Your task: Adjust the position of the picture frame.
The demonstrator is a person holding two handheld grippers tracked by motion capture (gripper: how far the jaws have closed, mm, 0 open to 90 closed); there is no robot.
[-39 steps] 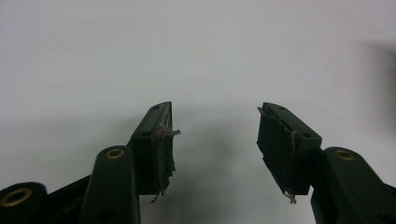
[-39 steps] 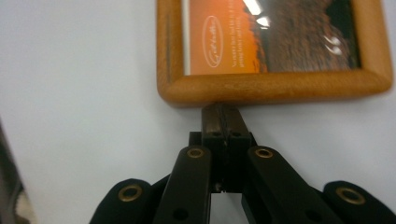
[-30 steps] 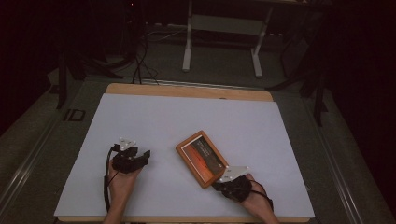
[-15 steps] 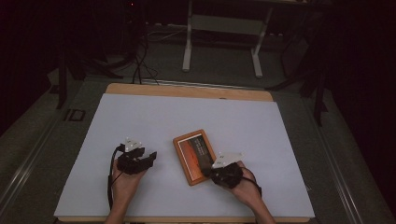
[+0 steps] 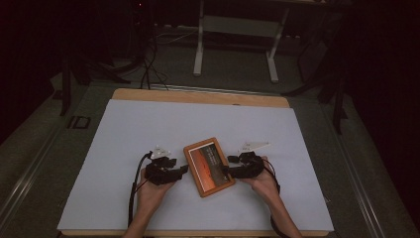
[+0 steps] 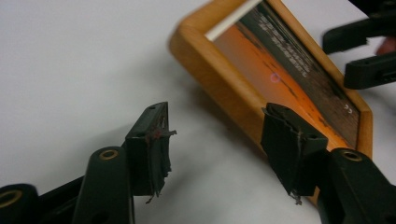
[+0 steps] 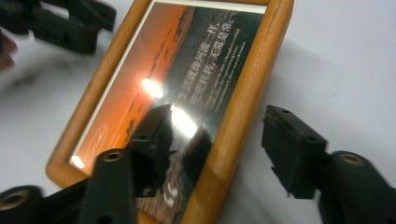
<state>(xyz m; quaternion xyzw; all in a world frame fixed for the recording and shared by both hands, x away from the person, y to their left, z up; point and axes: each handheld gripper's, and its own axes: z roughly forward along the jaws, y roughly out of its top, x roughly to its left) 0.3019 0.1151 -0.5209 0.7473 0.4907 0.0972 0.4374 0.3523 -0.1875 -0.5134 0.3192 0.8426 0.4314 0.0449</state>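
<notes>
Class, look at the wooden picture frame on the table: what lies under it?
The picture frame lies flat, glass up, on the white table cover, which shows on every side of it. Whatever is directly beneath the frame is covered, so nothing else can be confirmed there.

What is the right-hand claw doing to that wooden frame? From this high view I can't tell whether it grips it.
Observer: In the right gripper view, the right gripper straddles one wooden side of the picture frame. Its jaws have just been opening, and neither pad presses on the wood.
Operator: And the other claw?
Observer: The left gripper is open too, and its jaws have just been opening wider. The frame's side lies by one jaw, with bare white sheet in the gap.
Operator: What's in the picture itself?
Observer: Lines of pale Chinese characters on a dark band beside the orange, with bright glare on the glass.
</notes>
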